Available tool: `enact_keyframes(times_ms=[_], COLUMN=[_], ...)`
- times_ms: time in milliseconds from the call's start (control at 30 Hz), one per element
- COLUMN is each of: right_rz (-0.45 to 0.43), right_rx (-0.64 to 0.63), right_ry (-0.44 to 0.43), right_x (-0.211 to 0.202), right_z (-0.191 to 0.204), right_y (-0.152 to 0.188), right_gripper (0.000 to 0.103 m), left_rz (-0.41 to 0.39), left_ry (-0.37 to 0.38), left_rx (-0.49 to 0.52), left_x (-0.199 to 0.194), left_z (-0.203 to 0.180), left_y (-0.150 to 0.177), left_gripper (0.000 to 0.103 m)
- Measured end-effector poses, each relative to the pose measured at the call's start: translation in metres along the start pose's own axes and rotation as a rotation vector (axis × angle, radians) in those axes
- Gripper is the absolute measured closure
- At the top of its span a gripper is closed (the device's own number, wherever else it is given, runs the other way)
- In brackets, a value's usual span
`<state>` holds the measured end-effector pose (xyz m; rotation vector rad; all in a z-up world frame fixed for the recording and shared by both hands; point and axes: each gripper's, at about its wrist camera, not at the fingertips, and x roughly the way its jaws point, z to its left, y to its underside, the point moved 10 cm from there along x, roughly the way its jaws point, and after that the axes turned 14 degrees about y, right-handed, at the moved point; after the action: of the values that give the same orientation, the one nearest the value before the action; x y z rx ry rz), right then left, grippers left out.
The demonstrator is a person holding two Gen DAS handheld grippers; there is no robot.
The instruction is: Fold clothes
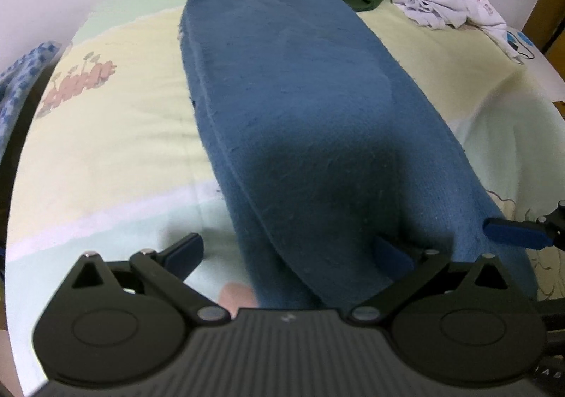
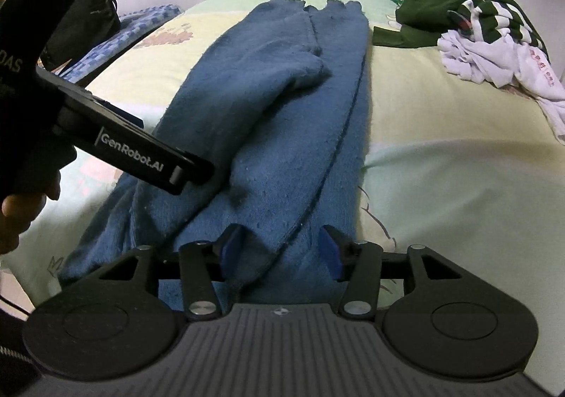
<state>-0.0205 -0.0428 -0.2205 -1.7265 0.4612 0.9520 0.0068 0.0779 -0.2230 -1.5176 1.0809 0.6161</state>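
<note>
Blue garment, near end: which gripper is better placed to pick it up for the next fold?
Right, probably. The right gripper is open with its fingers astride the blue garment's near edge; the left gripper spreads wider over the garment's left side.

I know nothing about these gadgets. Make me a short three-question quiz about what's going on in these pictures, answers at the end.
1. True or false: the blue garment lies lengthwise on the bed, already folded into a long strip.
2. Multiple choice: where is the pile of unfolded clothes? A) under the blue garment B) at the far right of the bed C) in the left gripper
3. Fill in: both the left gripper and the right gripper have their jaws ____ over the garment's near end.

Key: 1 true; 2 B; 3 open
</note>
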Motion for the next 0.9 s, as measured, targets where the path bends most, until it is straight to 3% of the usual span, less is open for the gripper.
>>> enact_keyframes(times_ms=[467, 600, 667, 800, 900], right_rz=[0.125, 0.139, 0.138, 0.135, 0.132], right_rx=[-0.008, -0.009, -0.009, -0.01, -0.012], right_ry=[-0.032, -0.04, -0.041, -0.043, -0.042], right_x=[0.005, 0.014, 0.022, 0.037, 0.05], right_z=[-0.001, -0.009, -0.016, -0.03, -0.041], right_y=[-0.037, -0.057, -0.069, -0.094, -0.114], right_gripper=[0.049, 0.038, 0.038, 0.038, 0.038], left_rz=[0.024, -0.042, -0.053, 0.017, 0.01], left_ry=[0.039, 0.029, 0.035, -0.006, -0.066], left_rx=[-0.016, -0.005, -0.001, 0.051, 0.098], left_x=[0.003, -0.013, -0.018, -0.002, 0.004], left_z=[0.001, 0.005, 0.008, 0.028, 0.055], left_y=[-0.005, -0.025, -0.037, -0.059, -0.094], left_gripper=[0.0, 0.0, 0.0, 0.001, 0.001])
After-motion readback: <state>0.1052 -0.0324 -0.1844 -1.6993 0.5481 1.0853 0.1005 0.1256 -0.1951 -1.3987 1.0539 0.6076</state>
